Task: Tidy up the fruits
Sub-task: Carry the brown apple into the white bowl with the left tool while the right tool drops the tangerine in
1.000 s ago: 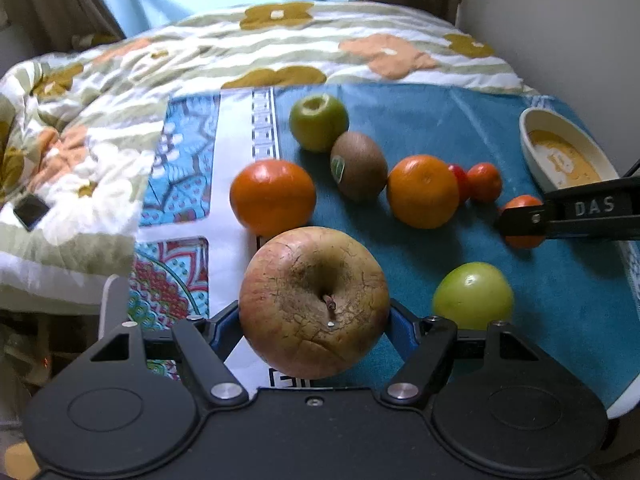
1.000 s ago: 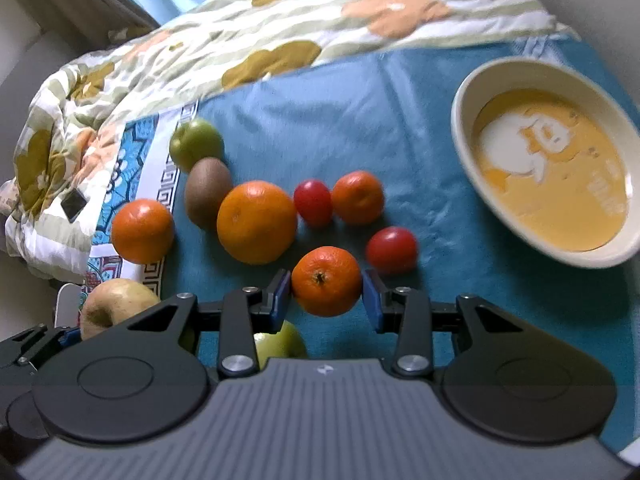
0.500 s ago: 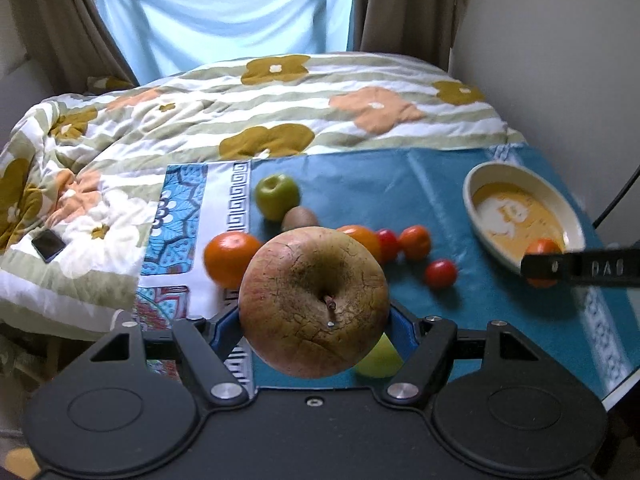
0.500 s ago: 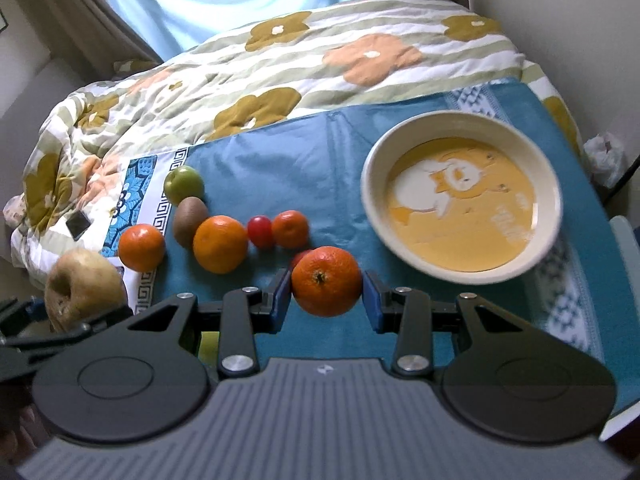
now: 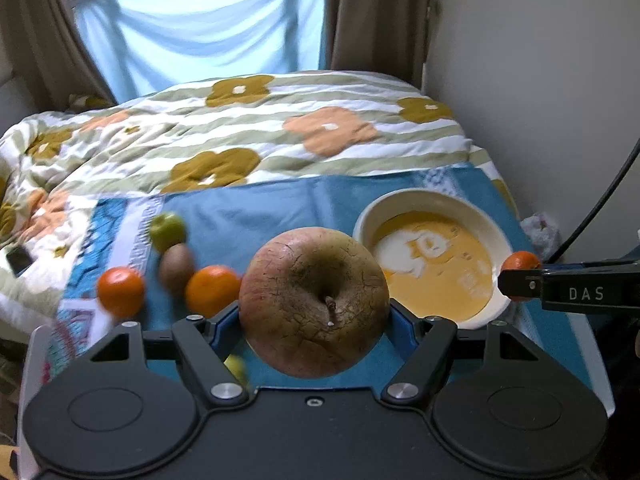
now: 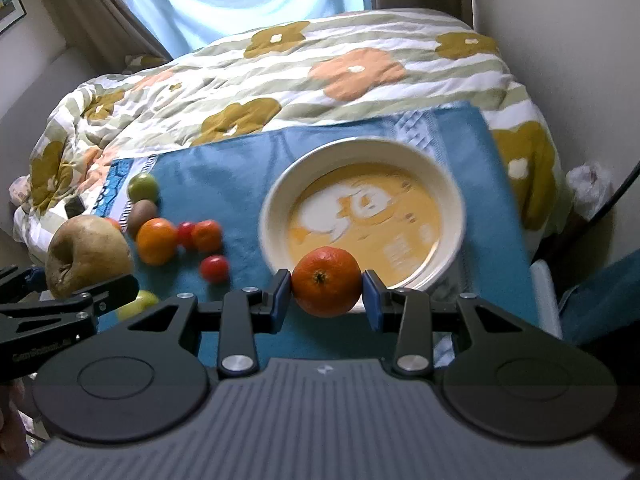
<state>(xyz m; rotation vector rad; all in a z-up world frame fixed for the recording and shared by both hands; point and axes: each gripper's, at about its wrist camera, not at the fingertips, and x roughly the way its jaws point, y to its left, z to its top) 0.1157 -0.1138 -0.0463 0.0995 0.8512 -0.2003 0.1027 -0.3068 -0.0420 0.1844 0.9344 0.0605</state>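
The right hand-held gripper (image 6: pixel 327 288), pads closed on a small round orange tangerine (image 6: pixel 326 281), hangs over the cream ceramic bowl's (image 6: pixel 454 200) near rim, bowl at 12 o'clock. The left hand-held gripper (image 5: pixel 314 316) clamps a large russeted apple (image 5: pixel 314 300); the bowl lies at its 1 o'clock, farther off.

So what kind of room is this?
Most likely a bedroom: the fruit lies on a blue cloth spread over a bed covered by a striped quilt with orange and mustard flowers, and a window hung with a pale blue curtain and brown drapes is behind it.
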